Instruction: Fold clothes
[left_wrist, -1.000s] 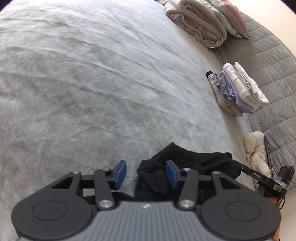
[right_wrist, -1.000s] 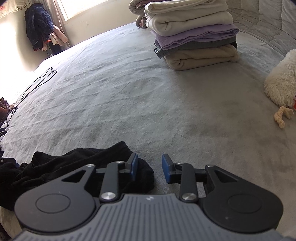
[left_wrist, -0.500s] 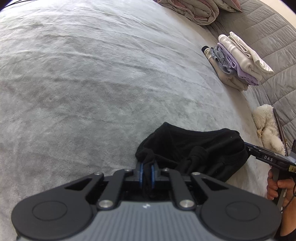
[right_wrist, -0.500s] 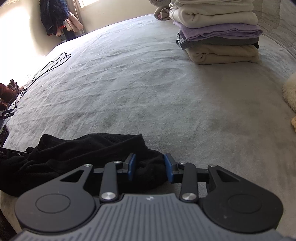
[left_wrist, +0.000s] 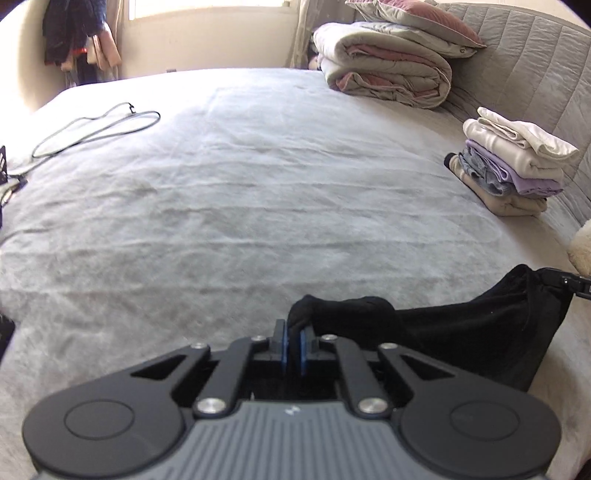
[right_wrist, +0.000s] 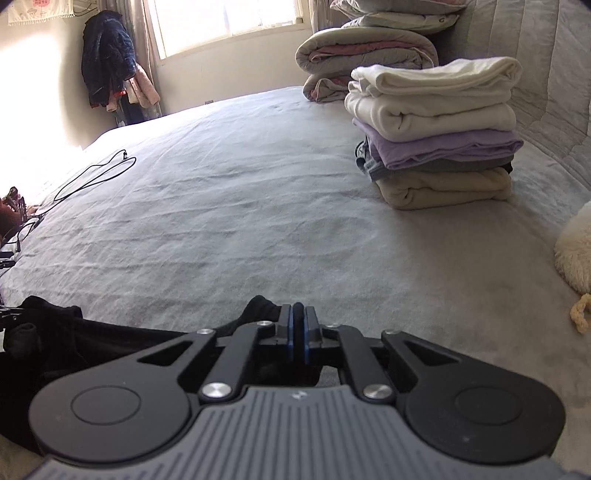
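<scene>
While the left gripper (left_wrist: 291, 345) is clenched on one bunched edge of the black garment (left_wrist: 461, 343) and the right gripper (right_wrist: 297, 334) on another, the cloth is held just above the bed (left_wrist: 258, 192); it is best drawn taut and laid flat, well short of the folded stack (right_wrist: 436, 133).
</scene>
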